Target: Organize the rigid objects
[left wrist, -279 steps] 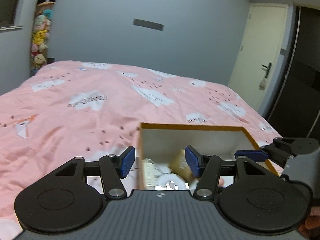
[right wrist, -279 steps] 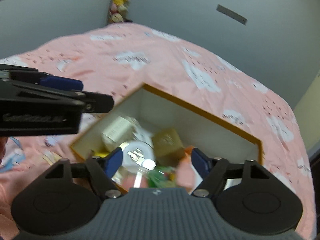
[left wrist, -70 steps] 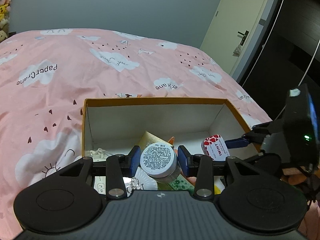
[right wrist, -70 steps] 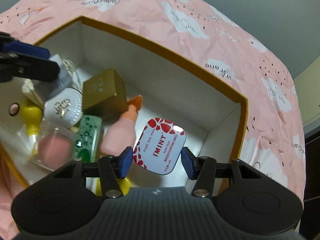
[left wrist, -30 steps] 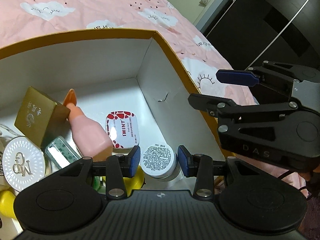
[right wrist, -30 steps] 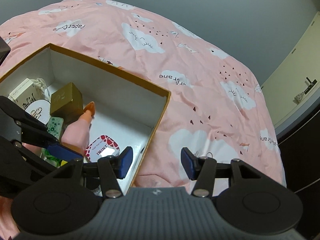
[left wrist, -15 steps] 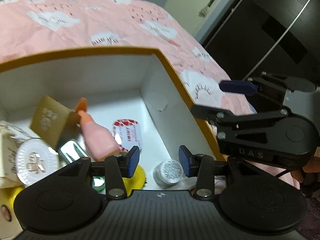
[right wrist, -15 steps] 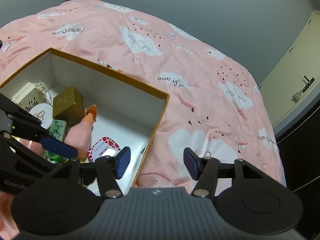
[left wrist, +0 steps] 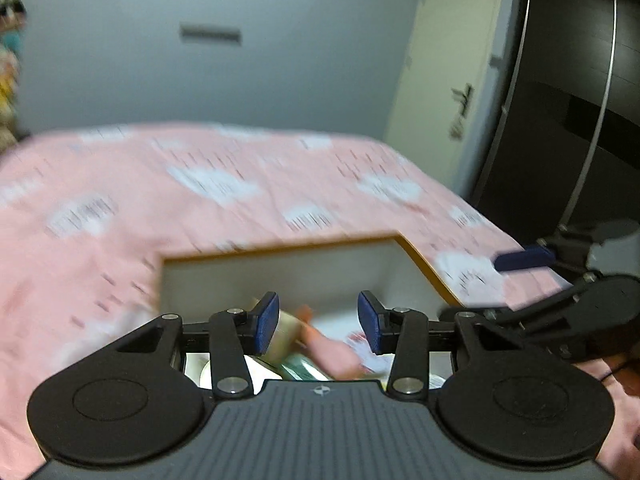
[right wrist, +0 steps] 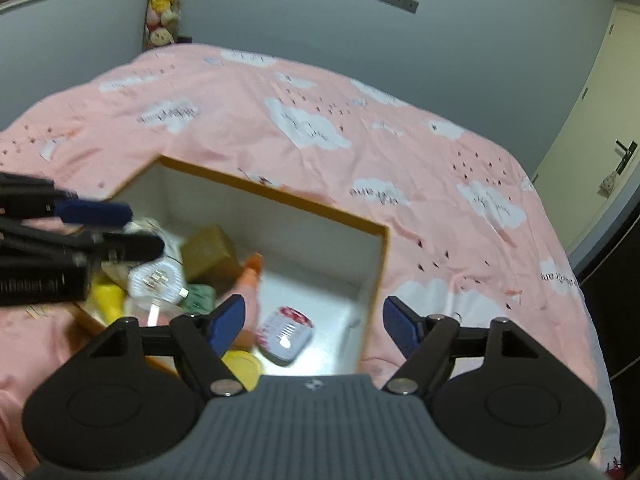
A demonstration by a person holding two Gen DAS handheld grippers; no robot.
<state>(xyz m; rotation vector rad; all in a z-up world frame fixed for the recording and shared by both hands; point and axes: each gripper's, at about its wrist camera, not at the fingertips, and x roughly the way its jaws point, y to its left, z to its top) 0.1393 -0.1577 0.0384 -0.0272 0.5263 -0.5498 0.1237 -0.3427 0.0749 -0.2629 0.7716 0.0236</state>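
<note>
1. Left claw [left wrist: 316, 322] is spread, empty, above the box [right wrist: 280, 196].
2. Right claw [right wrist: 314, 320] is spread, empty.
3. Tin [right wrist: 285, 333] lies flat between its fingers, long axis pointing away.
4. Pink bottle [right wrist: 248, 284] lies left, orange tip pointing away.

Bedspread [right wrist: 400, 128]: pink, white clouds, small dark marks. Box [right wrist: 382, 264]: orange rim, white inside. Cube [right wrist: 210, 254]: gold. Bottle [right wrist: 246, 284]: pink, orange cap. Tin [right wrist: 285, 334]: white, red pattern. Hand-held gripper pads [right wrist: 228, 322]: blue. Wall [right wrist: 280, 12]: grey-blue.
</note>
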